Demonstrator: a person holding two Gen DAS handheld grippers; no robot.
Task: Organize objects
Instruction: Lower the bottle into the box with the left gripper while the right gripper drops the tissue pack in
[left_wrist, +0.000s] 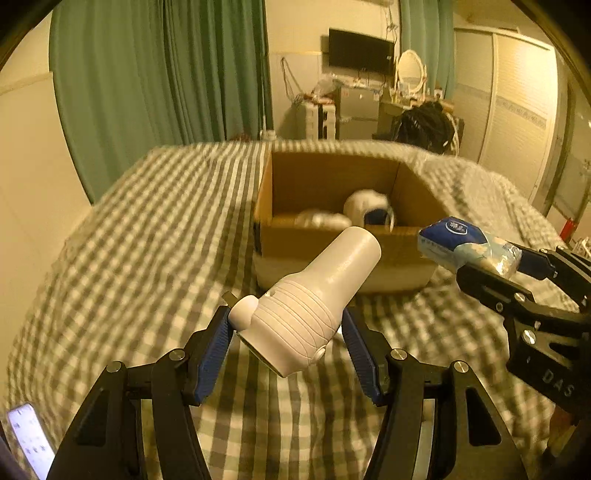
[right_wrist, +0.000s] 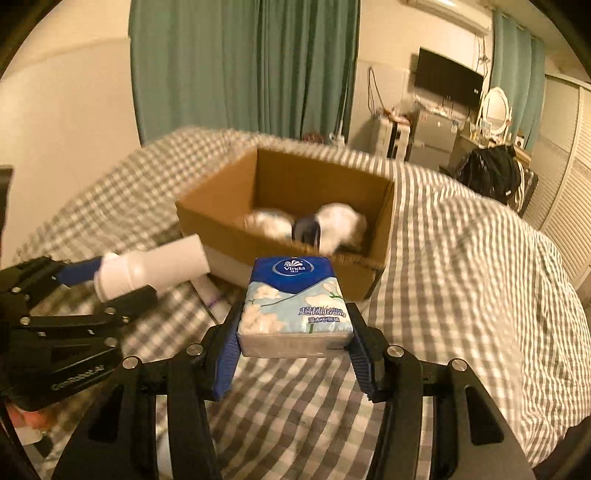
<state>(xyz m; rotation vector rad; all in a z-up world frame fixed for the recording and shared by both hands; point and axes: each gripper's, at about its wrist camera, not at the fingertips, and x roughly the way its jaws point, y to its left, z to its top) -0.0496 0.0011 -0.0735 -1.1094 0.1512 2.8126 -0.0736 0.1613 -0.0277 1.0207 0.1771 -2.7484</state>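
While above the bed (right_wrist: 461, 258), tissue pack (right_wrist: 295, 306) (Vinda) and perhaps flashlight (left_wrist: 314, 299).

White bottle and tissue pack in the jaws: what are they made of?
White bottle: likely hard plastic, matte, with moulded ribs and a smooth neck. Tissue pack: soft paper tissues in glossy printed film, going by the glare and its crinkled end.

2 wrist views side by side above the bed (left_wrist: 129, 229), both facing the cardboard box (left_wrist: 332, 254) nearby
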